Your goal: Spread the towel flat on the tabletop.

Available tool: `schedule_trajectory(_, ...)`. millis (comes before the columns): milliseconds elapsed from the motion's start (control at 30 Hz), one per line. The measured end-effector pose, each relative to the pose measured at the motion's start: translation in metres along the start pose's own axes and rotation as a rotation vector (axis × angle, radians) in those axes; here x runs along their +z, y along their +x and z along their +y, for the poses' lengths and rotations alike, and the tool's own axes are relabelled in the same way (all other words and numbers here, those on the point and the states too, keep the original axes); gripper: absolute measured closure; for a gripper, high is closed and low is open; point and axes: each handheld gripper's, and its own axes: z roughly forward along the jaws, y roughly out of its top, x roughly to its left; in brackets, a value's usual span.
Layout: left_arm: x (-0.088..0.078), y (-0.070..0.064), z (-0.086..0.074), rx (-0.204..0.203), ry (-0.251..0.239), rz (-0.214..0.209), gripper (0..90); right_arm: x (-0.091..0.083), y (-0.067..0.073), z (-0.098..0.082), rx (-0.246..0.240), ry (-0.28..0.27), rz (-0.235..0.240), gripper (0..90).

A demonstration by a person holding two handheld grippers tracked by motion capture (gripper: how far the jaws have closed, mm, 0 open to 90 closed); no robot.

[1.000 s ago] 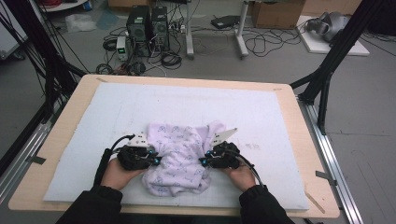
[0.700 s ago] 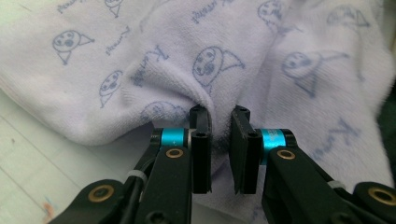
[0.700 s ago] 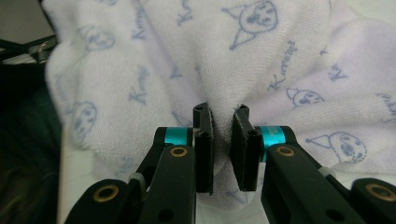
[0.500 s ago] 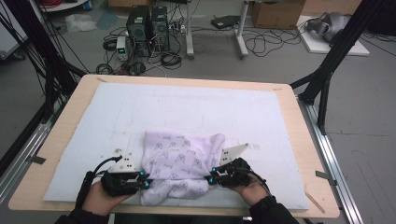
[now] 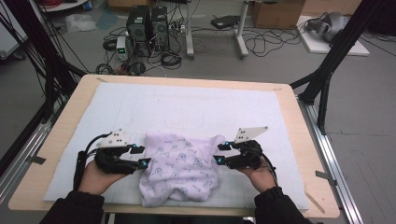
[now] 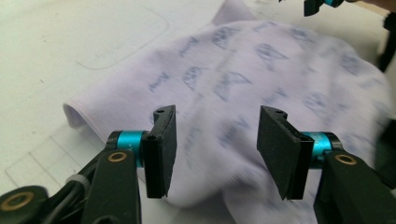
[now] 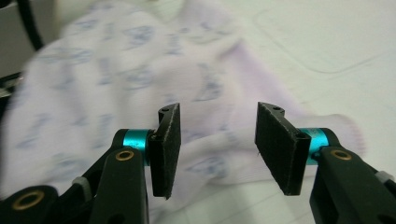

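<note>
Soft, light cloth [image 5: 180, 168] lies crumpled near the bench's near edge, between both tongs.
Left tongs [image 5: 140, 155] and right tongs [image 5: 219, 153] have just been opening, gaping, nothing pinched; the limp knit will sag, so take the hemmed side edges.

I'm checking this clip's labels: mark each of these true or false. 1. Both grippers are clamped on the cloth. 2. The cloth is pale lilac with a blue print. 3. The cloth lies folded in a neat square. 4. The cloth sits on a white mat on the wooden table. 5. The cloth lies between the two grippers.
1. False. The left gripper and the right gripper have just been opening; their pads stand apart, with the cloth beyond them, not pinched.
2. True.
3. False. It lies in a rumpled heap with uneven edges.
4. True. The white mat covers the wooden table.
5. True in the high view.
</note>
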Motion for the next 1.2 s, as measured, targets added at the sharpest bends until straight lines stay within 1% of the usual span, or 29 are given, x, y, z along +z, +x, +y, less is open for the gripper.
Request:
schedule_trajectory(33, 0.008, 0.003, 0.001, 0.003, 0.018, 0.015, 49.3, 0.004, -0.005, 0.000, -0.003, 0.007, -0.022, 50.0)
schedule_trajectory(67, 0.027, 0.010, 0.002, 0.002, 0.056, 0.020, 50.8, 0.015, -0.014, -0.002, 0.004, 0.046, -0.051, 48.3)
schedule_trajectory(100, 0.027, 0.010, 0.002, 0.002, 0.056, 0.020, 51.7, 0.015, -0.014, -0.002, 0.004, 0.046, -0.051, 48.3)
schedule_trajectory(133, 0.044, 0.018, -0.001, -0.015, 0.101, 0.039, 51.8, 0.028, -0.020, -0.005, 0.012, 0.090, -0.062, 47.7)
schedule_trajectory(167, 0.044, 0.018, -0.001, -0.015, 0.101, 0.039, 52.4, 0.033, -0.023, -0.007, 0.018, 0.114, -0.062, 47.8)
schedule_trajectory(200, 0.057, 0.025, -0.005, -0.024, 0.154, 0.074, 53.6, 0.037, -0.025, -0.009, 0.022, 0.130, -0.058, 48.3)
schedule_trajectory(233, 0.057, 0.025, -0.005, -0.024, 0.154, 0.074, 54.9, 0.037, -0.025, -0.009, 0.022, 0.130, -0.058, 48.3)
schedule_trajectory(267, 0.066, 0.028, -0.011, -0.028, 0.208, 0.050, 59.0, 0.045, -0.026, -0.011, 0.018, 0.166, -0.054, 50.4)
schedule_trajectory(300, 0.066, 0.028, -0.011, -0.028, 0.208, 0.050, 66.4, 0.049, -0.026, -0.012, 0.010, 0.188, -0.054, 52.4)
schedule_trajectory(333, 0.071, 0.027, -0.013, -0.016, 0.231, 0.039, 66.4, 0.049, -0.026, -0.012, 0.010, 0.188, -0.054, 52.4)
schedule_trajectory(367, 0.071, 0.024, -0.014, 0.003, 0.220, 0.062, 71.7, 0.051, -0.024, -0.013, 0.007, 0.186, -0.064, 56.2)
schedule_trajectory(400, 0.071, 0.023, -0.013, 0.007, 0.229, 0.045, 80.9, 0.053, -0.023, -0.012, -0.021, 0.181, -0.079, 68.9)
schedule_trajectory(433, 0.071, 0.023, -0.013, 0.007, 0.229, 0.045, 86.7, 0.053, -0.023, -0.012, -0.021, 0.181, -0.079, 68.9)
schedule_trajectory(467, 0.070, 0.023, -0.013, 0.003, 0.232, 0.041, 87.4, 0.053, -0.024, -0.012, -0.010, 0.180, -0.051, 82.4)
schedule_trajectory(533, 0.068, 0.020, -0.014, 0.018, 0.243, 0.038, 88.0, 0.051, -0.023, -0.012, -0.007, 0.185, -0.047, 84.9)
schedule_trajectory(600, 0.066, 0.019, -0.015, 0.015, 0.238, 0.035, 88.2, 0.049, -0.022, -0.012, -0.010, 0.192, -0.050, 85.4)
schedule_trajectory(667, 0.060, 0.017, -0.020, -0.003, 0.223, 0.022, 88.3, 0.036, -0.019, -0.011, -0.013, 0.186, -0.062, 85.7)
schedule_trajectory(700, 0.056, 0.015, -0.022, 0.000, 0.223, 0.027, 88.3, 0.036, -0.019, -0.011, -0.013, 0.186, -0.062, 85.7)
schedule_trajectory(733, 0.052, 0.014, -0.025, 0.002, 0.217, 0.026, 88.3, 0.026, -0.016, -0.012, -0.017, 0.178, -0.063, 85.8)
schedule_trajectory(800, 0.044, 0.011, -0.030, -0.010, 0.209, 0.020, 88.3, 0.021, -0.013, -0.013, -0.024, 0.178, -0.064, 85.8)
schedule_trajectory(833, 0.040, 0.009, -0.032, -0.008, 0.209, 0.018, 88.3, 0.011, -0.007, -0.014, -0.024, 0.181, -0.058, 85.9)
schedule_trajectory(867, 0.035, 0.006, -0.034, -0.005, 0.208, 0.016, 88.3, 0.011, -0.007, -0.014, -0.024, 0.181, -0.058, 85.9)
schedule_trajectory(933, 0.027, 0.001, -0.038, 0.000, 0.202, 0.013, 89.9, -0.002, 0.005, -0.020, -0.043, 0.183, -0.058, 86.0)
schedule_trajectory(967, 0.023, -0.002, -0.040, 0.003, 0.205, 0.012, 89.9, -0.002, 0.005, -0.020, -0.043, 0.183, -0.058, 86.0)
schedule_trajectory(1000, 0.019, -0.004, -0.042, 0.006, 0.209, 0.015, 89.7, -0.011, 0.010, -0.026, -0.045, 0.177, -0.052, 86.0)
schedule_trajectory(1067, 0.013, -0.006, -0.046, 0.011, 0.209, -0.004, 89.6, -0.014, 0.012, -0.029, -0.044, 0.175, -0.052, 85.9)
schedule_trajectory(1100, 0.010, -0.006, -0.046, 0.020, 0.210, 0.009, 88.8, -0.017, 0.013, -0.030, -0.045, 0.172, -0.050, 85.1)
schedule_trajectory(1133, 0.009, -0.005, -0.044, 0.022, 0.203, 0.020, 82.4, -0.021, 0.012, -0.031, -0.048, 0.153, -0.062, 79.1)
schedule_trajectory(1200, 0.007, 0.001, -0.038, 0.010, 0.167, 0.035, 76.0, -0.023, 0.005, -0.029, -0.013, 0.126, -0.079, 69.6)
